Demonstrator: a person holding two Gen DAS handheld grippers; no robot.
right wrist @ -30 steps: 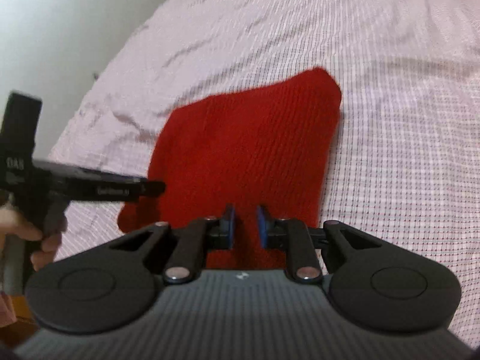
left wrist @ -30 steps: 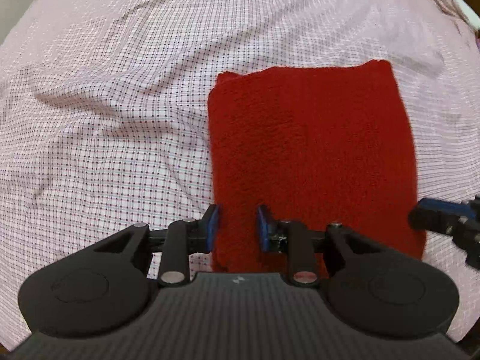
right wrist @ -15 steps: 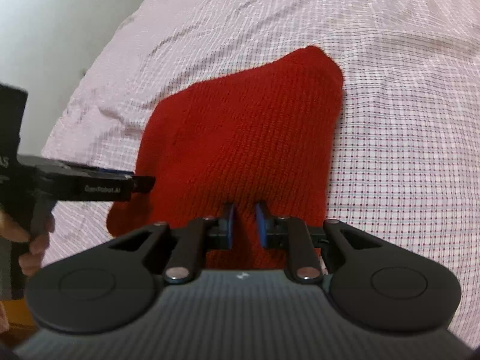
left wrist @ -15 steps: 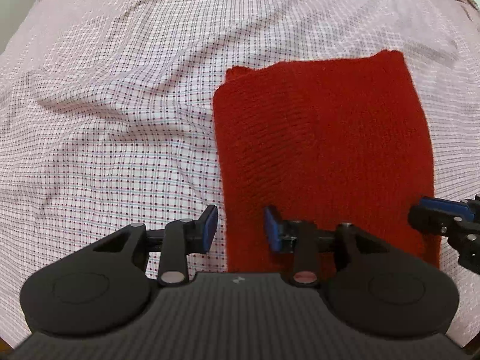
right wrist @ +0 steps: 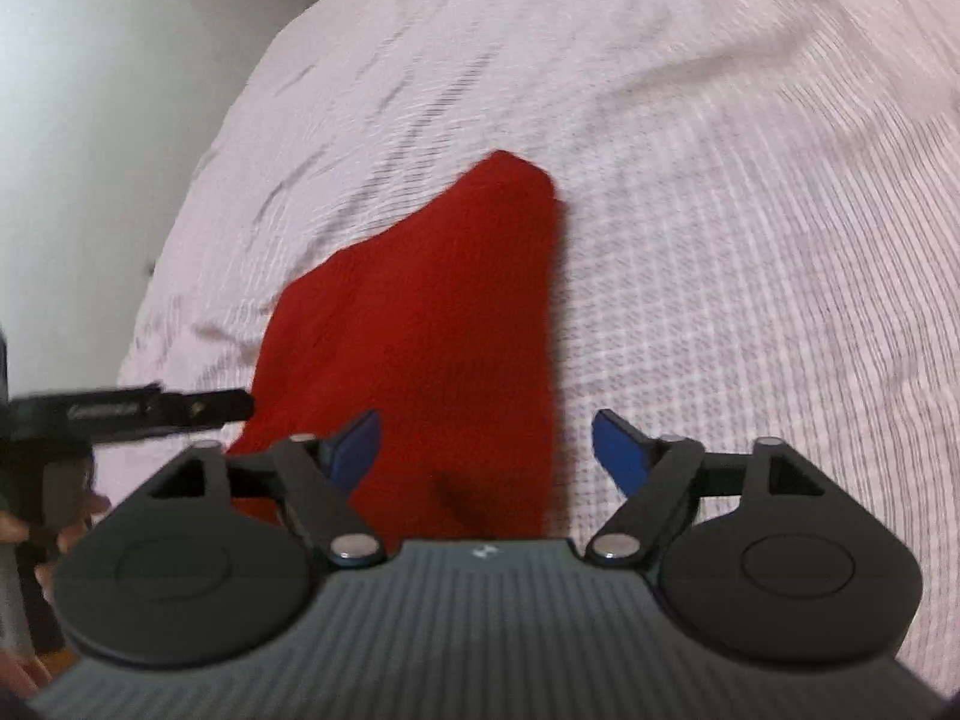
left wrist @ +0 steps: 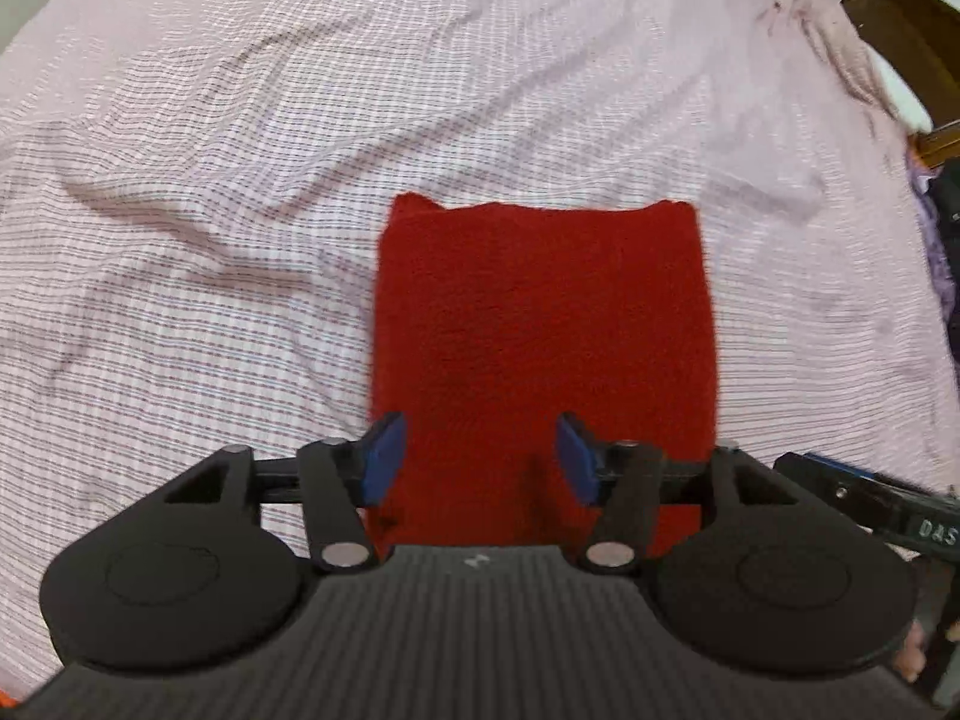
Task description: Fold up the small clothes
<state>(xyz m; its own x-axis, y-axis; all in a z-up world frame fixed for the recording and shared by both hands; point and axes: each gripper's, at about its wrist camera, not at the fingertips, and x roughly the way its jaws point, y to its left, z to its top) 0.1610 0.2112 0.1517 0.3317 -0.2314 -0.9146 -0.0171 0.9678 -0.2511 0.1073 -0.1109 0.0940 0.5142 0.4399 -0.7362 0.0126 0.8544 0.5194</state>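
Both my grippers, left and right, have just been opening; fingers spread, holding nothing, above the folded red cloth on the bed.

Your left gripper hangs over the near left part of the folded cloth lying flat on the bed sheet, your right gripper over its near right edge, jaws apart, nothing between them.

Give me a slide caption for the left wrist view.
Left gripper, fingers just opened, above a folded red knit cloth on a checked bedsheet.
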